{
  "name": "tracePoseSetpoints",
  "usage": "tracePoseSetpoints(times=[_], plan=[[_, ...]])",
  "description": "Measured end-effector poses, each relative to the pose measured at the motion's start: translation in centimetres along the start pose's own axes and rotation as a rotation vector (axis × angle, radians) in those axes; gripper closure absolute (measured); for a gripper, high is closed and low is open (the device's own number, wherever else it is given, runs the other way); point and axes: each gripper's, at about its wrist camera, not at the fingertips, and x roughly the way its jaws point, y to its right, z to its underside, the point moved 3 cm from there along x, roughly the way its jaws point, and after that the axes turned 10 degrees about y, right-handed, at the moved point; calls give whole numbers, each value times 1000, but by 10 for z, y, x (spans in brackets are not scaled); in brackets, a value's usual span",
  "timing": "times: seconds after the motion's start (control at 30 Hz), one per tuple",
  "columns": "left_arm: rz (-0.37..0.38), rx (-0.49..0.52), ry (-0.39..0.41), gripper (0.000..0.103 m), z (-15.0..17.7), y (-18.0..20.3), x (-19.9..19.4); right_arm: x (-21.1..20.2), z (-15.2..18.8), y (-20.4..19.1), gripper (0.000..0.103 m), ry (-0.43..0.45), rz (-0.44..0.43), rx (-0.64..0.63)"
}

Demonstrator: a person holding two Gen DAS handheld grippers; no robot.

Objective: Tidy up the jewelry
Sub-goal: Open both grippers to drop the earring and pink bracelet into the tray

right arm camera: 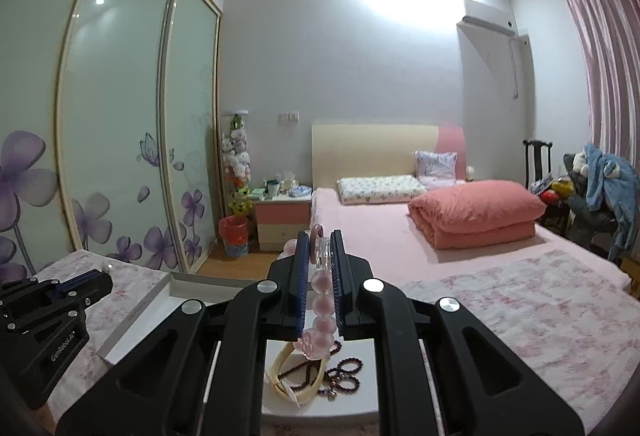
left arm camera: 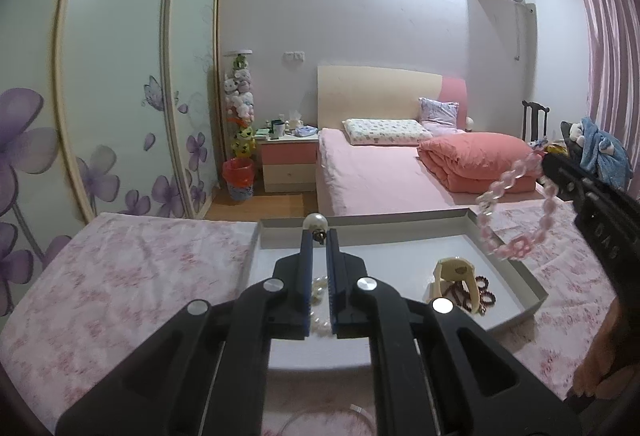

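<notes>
The left gripper (left arm camera: 319, 236) is held level above a shallow white tray (left arm camera: 516, 268), pointing toward 12 o'clock at the bed (left arm camera: 372, 172). Its jaws stand narrow, pinching a pearl earring (left arm camera: 315, 222) at the very tips; the round white pearl sits on top, with a small dark metal fitting just below it between the blue pads. A string of pearls (left arm camera: 320, 316) lies on the tray beneath the jaws.

The right gripper (right arm camera: 319, 256) is raised over the tray's near end, also aimed toward 12 o'clock. Its jaws are narrow, clamped on a pink bead bracelet (right arm camera: 322, 300) that runs lengthwise between them. In the left wrist view the bracelet (left arm camera: 516, 212) hangs at 3 o'clock as an open loop of pale pink and clear beads with a flower-shaped charm at the bottom, above the tray's right edge.

Under it, in the tray, lie a cream bangle (right arm camera: 286, 372) and dark brown beads (right arm camera: 344, 372). The tray rests on a pink flowered cloth (left arm camera: 132, 276).
</notes>
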Motion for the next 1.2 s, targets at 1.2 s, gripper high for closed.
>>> tracePoseSetpoints(times=[1.2], plan=[[-13, -77, -112, 80, 19, -57, 12, -4, 8, 2, 63, -141, -89, 33]])
